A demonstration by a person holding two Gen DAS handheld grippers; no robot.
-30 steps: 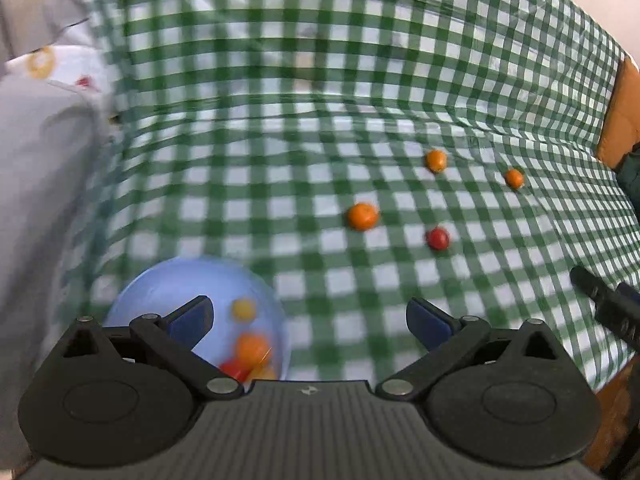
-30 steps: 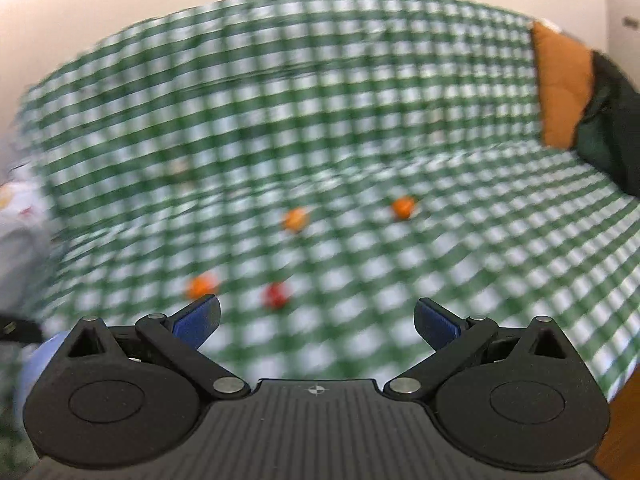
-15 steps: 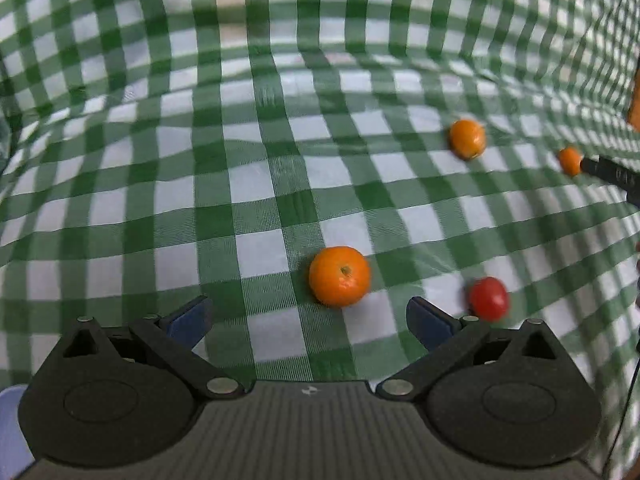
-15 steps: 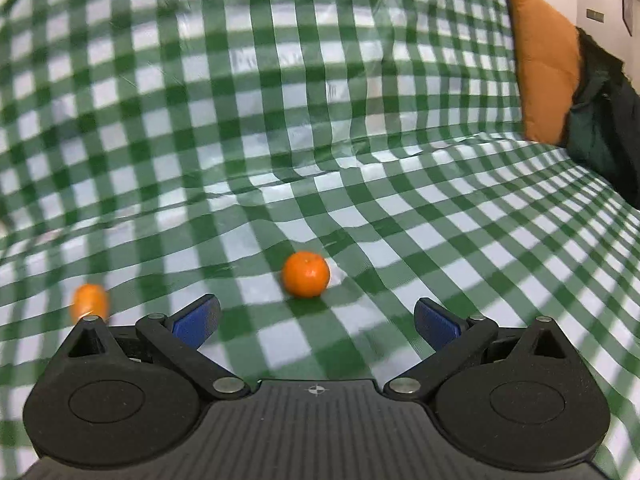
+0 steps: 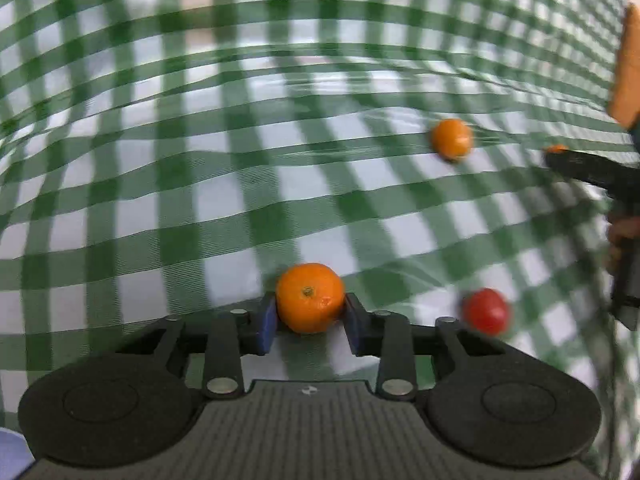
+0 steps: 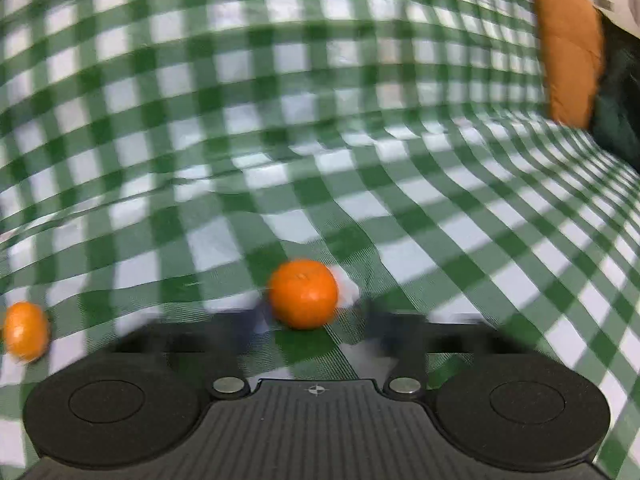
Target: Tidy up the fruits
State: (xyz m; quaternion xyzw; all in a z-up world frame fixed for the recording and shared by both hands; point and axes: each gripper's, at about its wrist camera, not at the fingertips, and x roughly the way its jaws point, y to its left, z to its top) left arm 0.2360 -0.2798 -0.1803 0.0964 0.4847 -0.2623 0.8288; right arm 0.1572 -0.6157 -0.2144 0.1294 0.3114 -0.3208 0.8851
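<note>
both tools closing: left tool point(image 5: 310, 318) pinches a mandarin point(image 5: 310, 297) (right tool point(image 6: 310, 326) blurred).

Left hand-held gripper closing on a mandarin on the checked cloth

The left hand-held gripper point(image 5: 310, 320) has its blue pads point(image 5: 267, 322) against both sides of a mandarin point(image 5: 310, 297) lying stem up on the green-and-white checked cloth point(image 5: 200, 160), with the jaws closing on it. A red tomato point(image 5: 485, 311), blurred, lies on the cloth just beside the gripper's right-hand finger. A second mandarin point(image 5: 451, 139) lies farther back to the right, well apart from the first. Near the right border, the black right hand-held gripper point(image 5: 592, 170) reaches in, with part of a hand point(image 5: 620, 236) on its grip and a small orange fruit point(image 5: 557, 148) at its tip. An orange cushion point(image 5: 628, 68) shows at the far right.
</note>
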